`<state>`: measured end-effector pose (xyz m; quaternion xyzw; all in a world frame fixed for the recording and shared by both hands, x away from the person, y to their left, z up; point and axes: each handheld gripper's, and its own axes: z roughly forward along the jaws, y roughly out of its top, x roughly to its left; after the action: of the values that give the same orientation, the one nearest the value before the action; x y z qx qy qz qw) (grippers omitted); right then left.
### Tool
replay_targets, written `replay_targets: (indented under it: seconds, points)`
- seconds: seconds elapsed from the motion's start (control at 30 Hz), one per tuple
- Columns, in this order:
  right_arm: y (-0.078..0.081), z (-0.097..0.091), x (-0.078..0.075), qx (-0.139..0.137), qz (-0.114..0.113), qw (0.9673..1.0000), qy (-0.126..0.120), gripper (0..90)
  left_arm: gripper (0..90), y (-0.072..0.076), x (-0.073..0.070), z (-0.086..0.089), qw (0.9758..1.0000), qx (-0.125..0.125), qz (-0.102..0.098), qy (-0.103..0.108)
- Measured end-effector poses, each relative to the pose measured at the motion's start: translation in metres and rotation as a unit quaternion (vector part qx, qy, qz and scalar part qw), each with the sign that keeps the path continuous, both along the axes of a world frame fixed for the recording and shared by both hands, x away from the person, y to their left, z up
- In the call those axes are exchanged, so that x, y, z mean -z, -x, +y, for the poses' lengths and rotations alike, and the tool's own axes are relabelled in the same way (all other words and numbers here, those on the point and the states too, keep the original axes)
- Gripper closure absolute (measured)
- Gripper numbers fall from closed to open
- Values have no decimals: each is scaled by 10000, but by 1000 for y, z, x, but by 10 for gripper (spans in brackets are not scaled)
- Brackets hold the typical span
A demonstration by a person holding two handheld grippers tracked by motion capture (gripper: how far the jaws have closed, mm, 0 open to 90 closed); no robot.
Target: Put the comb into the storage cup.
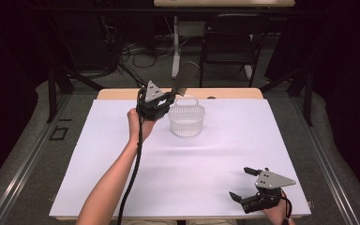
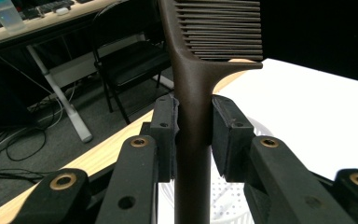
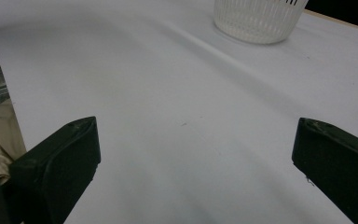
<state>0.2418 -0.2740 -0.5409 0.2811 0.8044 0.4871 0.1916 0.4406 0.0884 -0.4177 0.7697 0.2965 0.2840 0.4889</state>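
A dark brown comb [image 1: 184, 78] [image 2: 193, 93] is held up in the air by my left gripper [image 1: 168, 97] [image 2: 193, 135], whose pads press on its handle from both sides; the teeth point up and away. The comb hangs just left of and above a white plastic basket [image 1: 186, 121] [image 3: 258, 21] that stands on the white table cover [image 1: 215, 154]. Part of the basket's perforated bottom [image 2: 223, 200] peeks out below the left jaws. My right gripper [image 1: 243, 183] [image 3: 191, 154] rests near the table's front right corner, jaws wide apart with nothing between them.
A black folding chair [image 1: 229, 42] [image 2: 126, 60] and a white table leg [image 1: 175, 47] stand on the floor behind the table, with cables lying around. The table's wooden far edge [image 1: 122, 93] lies close behind the left gripper.
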Motion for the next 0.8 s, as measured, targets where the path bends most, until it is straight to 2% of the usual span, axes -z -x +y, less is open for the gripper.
replay_targets:
  seconds: [0.27,0.8]
  points:
    - [0,0,0,1,2,10000,6,8,721,-2,0,-4,10000,-16,-71,44]
    - [0,0,0,-2,-6,10000,-13,7,720,-10,4,-10,9995,-41,-138,285]
